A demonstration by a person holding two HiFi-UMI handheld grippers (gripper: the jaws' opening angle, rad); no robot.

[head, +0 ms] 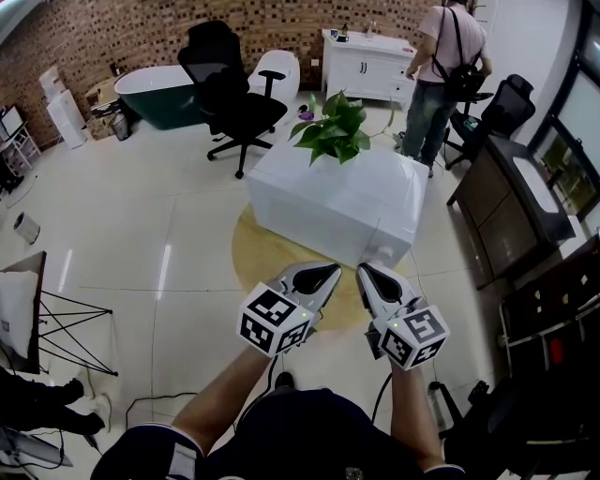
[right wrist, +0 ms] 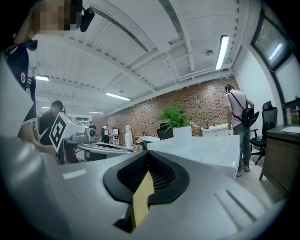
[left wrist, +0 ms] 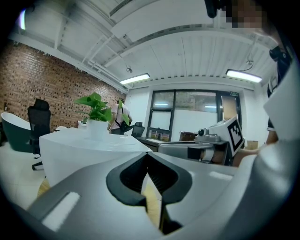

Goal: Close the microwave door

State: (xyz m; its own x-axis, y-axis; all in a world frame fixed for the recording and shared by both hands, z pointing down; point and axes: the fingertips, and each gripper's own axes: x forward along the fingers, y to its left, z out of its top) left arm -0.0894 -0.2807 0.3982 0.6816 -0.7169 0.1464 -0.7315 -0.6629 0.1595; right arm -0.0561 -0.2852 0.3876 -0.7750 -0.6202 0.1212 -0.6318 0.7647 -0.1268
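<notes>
left tool (head: 330, 272): held low in front of the wearer, jaws pressed together, tips meeting, nothing gripped (the left gripper view shows only a sliver of yellow floor through the hollow of the pads).
right tool (head: 366, 272): just beside the left tool, not touching it, jaws closed too and empty, aimed at the table.
forearms (head: 220, 398): bare, reaching forward from dark short sleeves at the bottom edge of the head view.
yellow floor circle (head: 251, 262): round patch on the pale tiles, below both tools and running under the near side of the table.
table (head: 347, 202): white block set corner-on to the wearer, glossy top, just beyond the tool tips.
plant (head: 336, 127): green leaves in a white pot, upright on the far part of the table top.
microwave: cannot tell where it is, nothing in any view reads clearly as it or its door.
office chair (head: 230, 94): black, on wheels, on the floor beyond the table to the left.
dark counter (head: 511, 202): along the right side, near a window.
bathtub (head: 159, 94): dark green, far left, close to the brick wall (head: 141, 28).
cabinet (head: 366, 61): white, against the brick wall, small items on top.
person (head: 445, 66): standing at the cabinet's right end, back turned, pale top, black backpack.
</notes>
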